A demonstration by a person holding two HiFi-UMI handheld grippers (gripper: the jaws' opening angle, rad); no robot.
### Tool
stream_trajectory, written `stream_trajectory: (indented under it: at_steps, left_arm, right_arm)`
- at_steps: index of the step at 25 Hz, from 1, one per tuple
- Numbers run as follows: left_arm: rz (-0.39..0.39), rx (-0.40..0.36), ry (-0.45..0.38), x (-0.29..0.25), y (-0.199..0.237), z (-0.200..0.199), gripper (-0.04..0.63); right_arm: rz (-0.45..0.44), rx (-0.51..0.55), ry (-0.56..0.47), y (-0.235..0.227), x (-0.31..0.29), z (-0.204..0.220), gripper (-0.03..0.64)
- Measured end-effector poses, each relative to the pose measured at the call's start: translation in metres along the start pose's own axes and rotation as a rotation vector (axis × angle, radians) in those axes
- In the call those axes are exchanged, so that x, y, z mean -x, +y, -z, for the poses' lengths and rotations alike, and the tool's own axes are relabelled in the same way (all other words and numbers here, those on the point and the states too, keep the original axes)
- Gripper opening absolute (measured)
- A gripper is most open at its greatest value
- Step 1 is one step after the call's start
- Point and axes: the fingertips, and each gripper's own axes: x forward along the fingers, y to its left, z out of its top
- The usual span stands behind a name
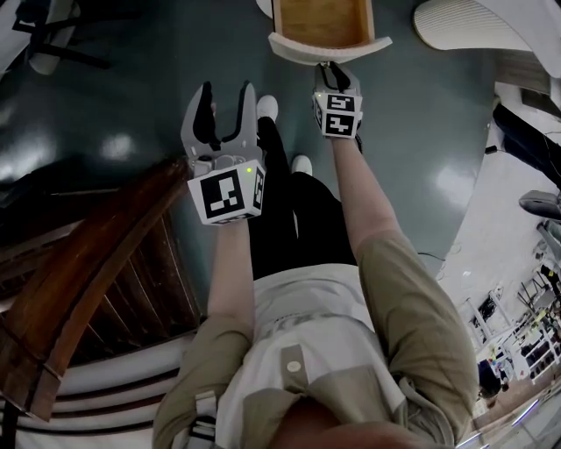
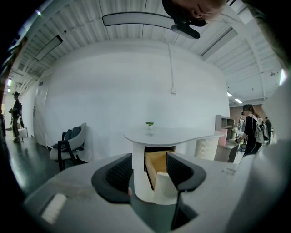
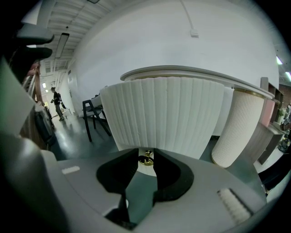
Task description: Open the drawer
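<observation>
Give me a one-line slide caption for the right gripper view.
Right tool closed on the small brass knob at the bottom of the ribbed white drawer front.

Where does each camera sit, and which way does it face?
Head view: on the head, facing steeply down; arms, legs, left gripper, right gripper, open drawer.
Left gripper view: on that gripper, facing the table; open jaws frame the drawer.
Right gripper view: on that gripper, against the drawer front; jaws on its knob.
All share the drawer.
</observation>
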Motion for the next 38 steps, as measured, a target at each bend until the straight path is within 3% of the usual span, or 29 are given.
stream_trajectory:
  at_steps: [7, 11, 18, 23, 32, 35, 38]
  left_arm:
    - [0.011, -0.005, 0.009, -0.002, -0.004, 0.0, 0.245]
    - [0.021, -0.009, 0.011, -0.004, -0.002, -0.003, 0.245]
    - [0.041, -0.014, 0.003, -0.003, -0.001, -0.032, 0.245]
    - [0.059, -0.023, -0.031, -0.006, -0.004, -0.087, 0.245]
    - [0.119, -0.051, -0.19, -0.013, -0.011, -0.226, 0.245]
    - [0.123, -0.069, -0.236, -0.007, -0.019, -0.265, 0.233]
    - [0.12, -0.078, -0.26, 0.004, -0.024, -0.285, 0.18]
  right_arm:
    - [-0.001, 0.025, 0.025, 0.001, 0.0, 0.001, 0.117]
    - [0.013, -0.008, 0.028, -0.002, 0.008, -0.001, 0.224]
    - [-0.001, -0.027, -0.018, -0.007, 0.061, -0.034, 0.23]
    - [-0.017, -0.046, -0.088, -0.021, 0.11, -0.11, 0.23]
    - [-0.007, -0.017, -0.38, -0.037, 0.217, -0.312, 0.225]
    - [0.007, 0.034, -0.437, -0.042, 0.254, -0.357, 0.218]
    - [0.025, 0.08, -0.485, -0.048, 0.287, -0.383, 0.204]
